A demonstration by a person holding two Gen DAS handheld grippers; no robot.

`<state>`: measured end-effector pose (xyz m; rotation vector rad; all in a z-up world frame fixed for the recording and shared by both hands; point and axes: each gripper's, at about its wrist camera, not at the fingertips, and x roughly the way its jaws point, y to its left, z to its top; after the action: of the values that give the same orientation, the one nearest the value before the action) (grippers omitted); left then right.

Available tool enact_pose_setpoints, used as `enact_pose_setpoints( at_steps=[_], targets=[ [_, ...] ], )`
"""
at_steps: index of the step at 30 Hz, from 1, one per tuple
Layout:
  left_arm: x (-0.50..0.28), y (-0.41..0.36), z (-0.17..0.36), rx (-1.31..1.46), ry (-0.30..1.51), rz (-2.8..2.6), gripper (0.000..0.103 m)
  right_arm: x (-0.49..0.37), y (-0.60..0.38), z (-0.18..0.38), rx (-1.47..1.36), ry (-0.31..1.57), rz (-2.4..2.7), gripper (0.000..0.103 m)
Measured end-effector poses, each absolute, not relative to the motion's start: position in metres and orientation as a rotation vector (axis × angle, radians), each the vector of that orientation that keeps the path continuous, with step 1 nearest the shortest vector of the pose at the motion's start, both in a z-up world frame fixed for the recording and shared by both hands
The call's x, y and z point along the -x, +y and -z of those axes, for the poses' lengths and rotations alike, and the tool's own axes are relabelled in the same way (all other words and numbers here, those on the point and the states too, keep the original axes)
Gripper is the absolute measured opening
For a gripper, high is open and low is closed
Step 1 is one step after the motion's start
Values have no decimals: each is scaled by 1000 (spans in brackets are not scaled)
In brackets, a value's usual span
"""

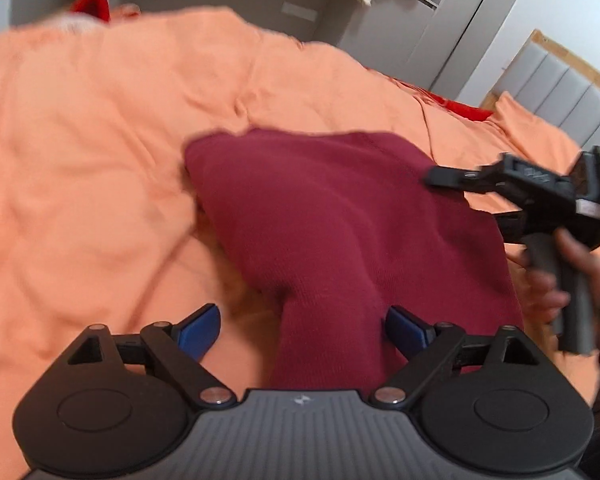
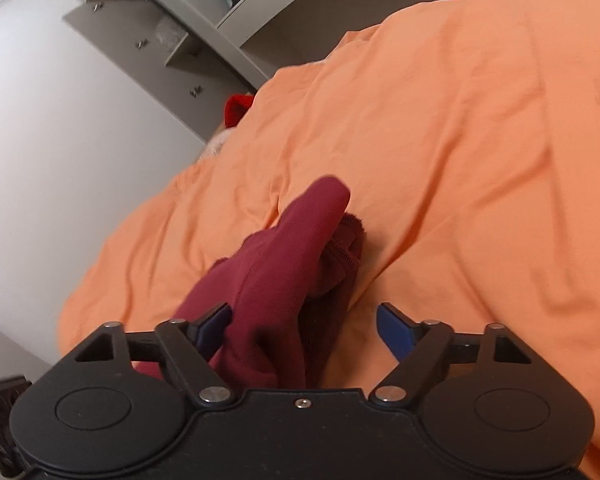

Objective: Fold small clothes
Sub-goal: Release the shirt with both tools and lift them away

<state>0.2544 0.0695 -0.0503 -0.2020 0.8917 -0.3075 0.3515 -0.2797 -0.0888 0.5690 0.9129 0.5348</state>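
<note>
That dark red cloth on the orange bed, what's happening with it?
A person is working a maroon garment with two handheld tools on the orange bedcover. The left claw is open with a bunched part of the garment between its blue pads, not pinched. The right claw is open too, with cloth running between its pads. The garment lies rumpled, not yet neatly folded.

A wide bed covered in a rumpled orange cotton sheet [image 1: 100,128] carries everything. Directly on it lies a dark maroon knitted garment [image 1: 340,216], which runs forward from between the left jaws and spreads out ahead of them. From the right wrist the same garment [image 2: 268,280] lies bunched between those jaws, nearer the left one, with orange sheet [image 2: 460,140] stretching ahead. A bright red cloth [image 1: 466,110] lies far ahead, right of the left jaws.
</note>
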Motion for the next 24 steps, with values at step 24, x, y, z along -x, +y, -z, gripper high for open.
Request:
enact_pose_setpoints(
  at_steps=[24],
  targets=[
    [-168,46,43,-150,780,85,92,-212,-276,49,-436,894,-616,52]
  ],
)
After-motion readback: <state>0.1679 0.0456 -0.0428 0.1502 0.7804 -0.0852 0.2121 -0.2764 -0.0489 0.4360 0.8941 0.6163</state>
